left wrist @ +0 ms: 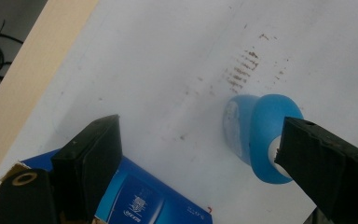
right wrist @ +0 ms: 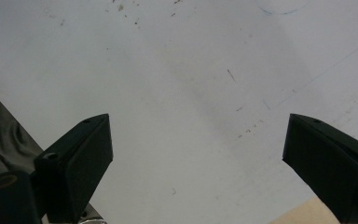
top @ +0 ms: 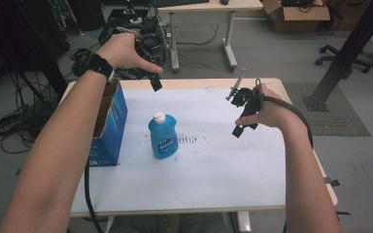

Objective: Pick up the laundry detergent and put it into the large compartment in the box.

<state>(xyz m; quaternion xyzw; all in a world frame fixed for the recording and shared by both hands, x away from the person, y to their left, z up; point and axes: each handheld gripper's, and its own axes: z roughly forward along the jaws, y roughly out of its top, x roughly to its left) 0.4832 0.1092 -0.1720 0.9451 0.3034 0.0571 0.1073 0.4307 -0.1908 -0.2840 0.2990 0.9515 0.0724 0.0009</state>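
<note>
Left tongs (top: 155,83) upper left, right tongs (top: 239,127) right of centre, both wide open and empty above the worktop (top: 213,165); blue bottle (top: 163,137) upright at centre beside a box (top: 108,127).

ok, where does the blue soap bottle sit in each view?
High view: blue soap bottle stands upright left of centre on the white sheet, right of the blue box.
Left gripper view: seen from above, right of centre, its cap partly behind the right-hand jaw.
Right gripper view: not in it; bare sheet between open jaws.
Shared landmark: the brown smudge marks beside the bottle, also in the left gripper view.
</note>
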